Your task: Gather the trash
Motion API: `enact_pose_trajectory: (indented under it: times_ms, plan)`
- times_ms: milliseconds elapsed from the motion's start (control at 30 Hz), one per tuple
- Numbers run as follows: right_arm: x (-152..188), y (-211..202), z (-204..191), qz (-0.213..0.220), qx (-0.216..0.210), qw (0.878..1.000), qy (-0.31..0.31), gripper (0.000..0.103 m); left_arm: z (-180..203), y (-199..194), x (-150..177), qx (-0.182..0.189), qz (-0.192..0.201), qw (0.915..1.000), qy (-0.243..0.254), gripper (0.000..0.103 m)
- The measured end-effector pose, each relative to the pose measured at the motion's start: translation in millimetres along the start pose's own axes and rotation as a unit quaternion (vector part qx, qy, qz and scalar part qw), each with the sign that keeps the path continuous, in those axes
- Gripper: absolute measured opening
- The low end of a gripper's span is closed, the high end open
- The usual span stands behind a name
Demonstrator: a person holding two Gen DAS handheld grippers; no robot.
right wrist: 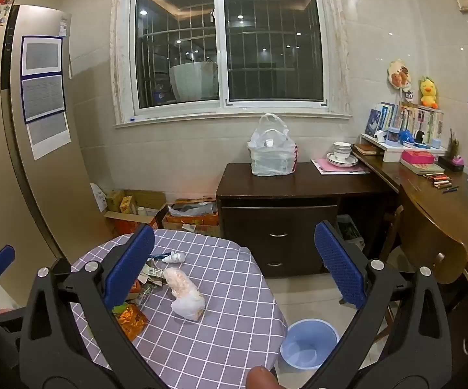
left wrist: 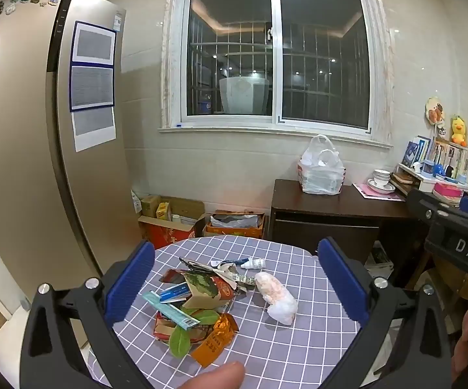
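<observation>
— What sits closest to each camera?
— Blue-padded fingers. Both the left hand-held gripper (left wrist: 235, 278) and the right hand-held gripper (right wrist: 234, 265) are spread wide, holding nothing, above a round table (left wrist: 298, 334) with a purple checked cloth.

— Where is the trash?
— On the table: a heap of wrappers and cartons (left wrist: 195, 304), a crumpled white tissue wad (left wrist: 277, 298) just beside it, and a small white bottle (left wrist: 255, 263) behind. A blue bin (right wrist: 308, 343) stands on the floor, right of the table.

Right tongs (right wrist: 234, 265) spread wide above checked table (right wrist: 221, 340), crumpled tissue (right wrist: 185, 295) between them, blue bin (right wrist: 308, 343) on floor
</observation>
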State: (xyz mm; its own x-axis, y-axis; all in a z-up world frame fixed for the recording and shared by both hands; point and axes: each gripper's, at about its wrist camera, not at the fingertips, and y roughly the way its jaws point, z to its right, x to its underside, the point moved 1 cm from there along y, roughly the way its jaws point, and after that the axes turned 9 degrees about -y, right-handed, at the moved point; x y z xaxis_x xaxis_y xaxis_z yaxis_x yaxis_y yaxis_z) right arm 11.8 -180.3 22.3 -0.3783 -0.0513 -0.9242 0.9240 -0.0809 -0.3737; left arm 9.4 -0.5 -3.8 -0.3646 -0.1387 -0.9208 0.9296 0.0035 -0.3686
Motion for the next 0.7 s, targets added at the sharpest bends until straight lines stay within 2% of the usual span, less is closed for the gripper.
enact_pose_trajectory:
  times_ms: [700]
  plan:
    - [0.1, 8.1, -4.2, -0.002, 0.000, 1.000, -0.003, 0.097, 4.4, 2.0, -2.8, 0.017, -0.001, 0.9999, -0.001, 0.099]
